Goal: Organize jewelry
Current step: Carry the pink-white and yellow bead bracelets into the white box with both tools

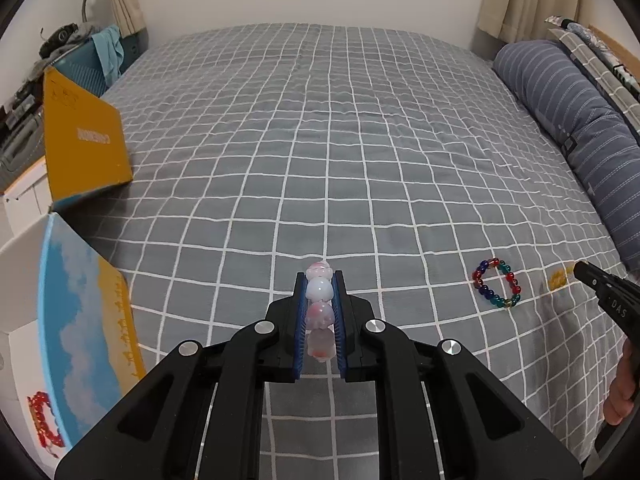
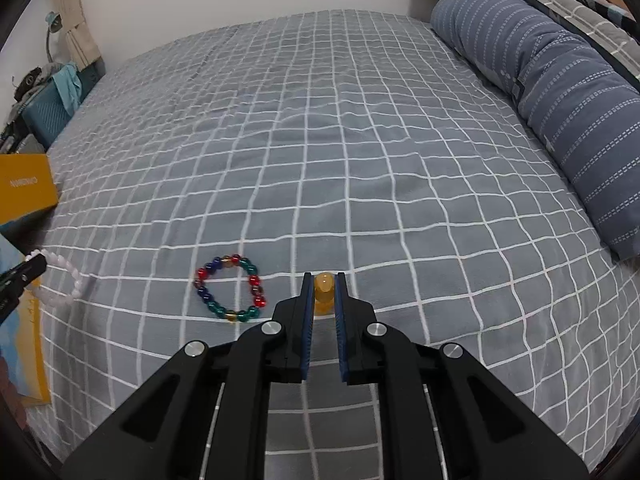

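My left gripper (image 1: 319, 280) is shut on a pale pink and white bead bracelet (image 1: 320, 312), whose beads line up between the blue pads; from the right wrist view the same bracelet (image 2: 64, 276) hangs in a loop from the left fingertips (image 2: 28, 266). My right gripper (image 2: 324, 280) is shut on a yellow-orange bead bracelet (image 2: 323, 292); the left wrist view shows that bracelet (image 1: 559, 278) at the right fingertips (image 1: 584, 270). A multicoloured bead bracelet (image 2: 230, 288) (image 1: 496, 284) lies flat on the grey checked bedspread (image 2: 360, 140) between the two grippers.
An open box with a blue sky-print lid (image 1: 80, 332) sits at the left, a red bracelet (image 1: 44, 424) inside it. An orange box (image 1: 84, 148) stands behind it. A striped blue pillow (image 1: 580, 132) lines the right edge of the bed. A hand (image 1: 624, 384) holds the right gripper.
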